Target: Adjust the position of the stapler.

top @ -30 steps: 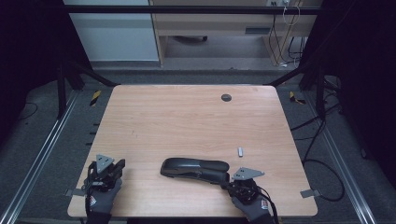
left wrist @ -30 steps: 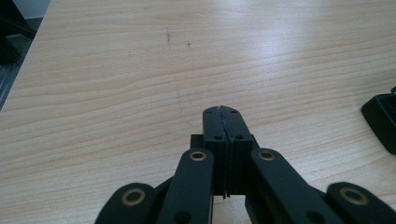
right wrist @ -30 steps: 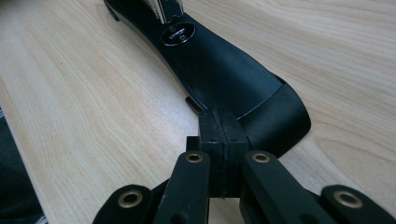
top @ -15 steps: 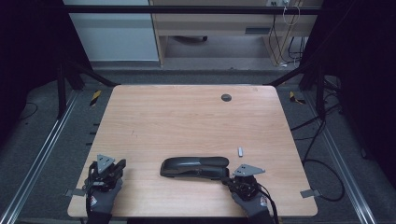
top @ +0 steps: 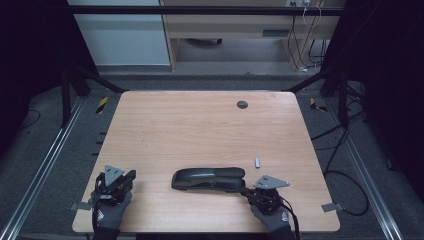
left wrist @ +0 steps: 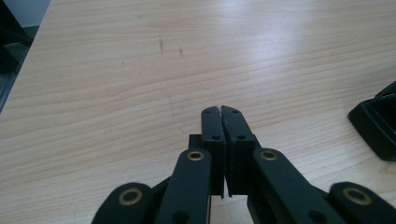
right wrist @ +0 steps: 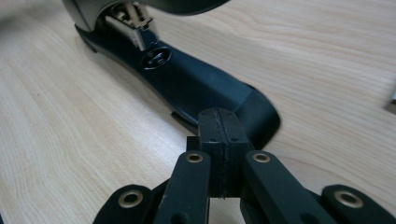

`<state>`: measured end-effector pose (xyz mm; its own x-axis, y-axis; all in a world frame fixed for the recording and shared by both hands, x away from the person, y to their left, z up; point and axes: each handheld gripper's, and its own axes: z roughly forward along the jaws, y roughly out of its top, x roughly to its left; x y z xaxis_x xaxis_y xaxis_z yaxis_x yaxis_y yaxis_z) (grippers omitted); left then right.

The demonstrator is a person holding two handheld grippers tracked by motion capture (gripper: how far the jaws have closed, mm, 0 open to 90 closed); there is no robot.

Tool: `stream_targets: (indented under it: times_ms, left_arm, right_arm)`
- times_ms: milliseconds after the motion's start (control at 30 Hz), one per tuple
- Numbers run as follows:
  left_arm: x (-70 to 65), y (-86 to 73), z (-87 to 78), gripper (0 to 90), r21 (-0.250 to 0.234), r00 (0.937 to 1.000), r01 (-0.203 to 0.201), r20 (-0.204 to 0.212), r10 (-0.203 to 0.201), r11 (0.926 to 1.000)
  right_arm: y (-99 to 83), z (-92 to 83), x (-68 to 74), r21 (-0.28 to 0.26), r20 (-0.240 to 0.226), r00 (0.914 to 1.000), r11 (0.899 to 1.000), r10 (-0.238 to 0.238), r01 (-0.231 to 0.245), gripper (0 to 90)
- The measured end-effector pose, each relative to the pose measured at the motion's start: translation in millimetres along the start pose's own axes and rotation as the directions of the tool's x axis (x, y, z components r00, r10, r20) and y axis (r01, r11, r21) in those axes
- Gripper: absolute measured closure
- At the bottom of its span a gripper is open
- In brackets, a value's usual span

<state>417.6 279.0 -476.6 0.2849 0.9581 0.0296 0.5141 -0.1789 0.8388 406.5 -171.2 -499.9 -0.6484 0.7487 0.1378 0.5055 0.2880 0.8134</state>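
Observation:
A black stapler [top: 209, 178] lies lengthwise near the table's front edge, between the two hands. My right gripper [top: 243, 190] is shut, its tips right at the stapler's right end; whether they touch it I cannot tell. In the right gripper view the stapler's base [right wrist: 196, 81] runs away from the shut gripper [right wrist: 218, 114], and its metal magazine [right wrist: 133, 21] shows under the raised top arm. My left gripper [top: 131, 175] is shut and empty at the front left, apart from the stapler. In the left gripper view the shut gripper [left wrist: 220, 112] points over bare wood, with the stapler's end [left wrist: 378, 123] at the right edge.
A small grey metal piece [top: 257, 162] lies just behind the stapler's right end. A dark round grommet [top: 242, 104] sits in the wooden table [top: 200, 130] near its far edge. Cables and dark frame legs stand beyond the table's right side.
The stapler has turned slightly, from tilted to level with the table's front edge. Both hands stay almost where they were.

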Motion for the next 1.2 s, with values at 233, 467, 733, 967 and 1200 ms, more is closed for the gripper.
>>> stream_targets:
  times_ms: [233, 467, 733, 967, 1200]
  left_arm:
    - [-16.9, 10.3, -5.8, 75.6, -0.02, 0.9977, -0.048, 0.047, 0.049, 0.9987]
    - [-29.3, 19.9, -11.8, 61.3, -0.039, 0.9934, -0.075, 0.084, 0.078, 0.9964]
    - [-48.8, 30.6, -14.9, 50.1, -0.057, 0.9854, -0.118, 0.117, 0.124, 0.9914]
    - [-61.7, 40.8, -16.5, 44.1, -0.065, 0.9751, -0.156, 0.149, 0.165, 0.9856]
    - [-74.9, 47.6, -14.1, 40.5, -0.065, 0.9623, -0.207, 0.166, 0.215, 0.9762]
  right_arm:
    - [-1.2, -9.4, -12.4, -0.028, 0.037, 0.9986, 0.999, 0.038, -0.036, 84.5]
    - [-2.6, -12.1, -20.4, -0.031, 0.069, 0.9961, 0.998, 0.056, -0.054, 77.0]
    - [-2.5, -12.2, -24.9, -0.039, 0.101, 0.9935, 0.998, 0.052, -0.048, 67.2]
    - [-0.9, -9.3, -26.9, -0.04, 0.129, 0.99, 0.998, 0.058, -0.053, 61.8]
    - [-0.8, -9.2, -28.0, -0.041, 0.145, 0.9877, 0.998, 0.059, -0.054, 59.1]
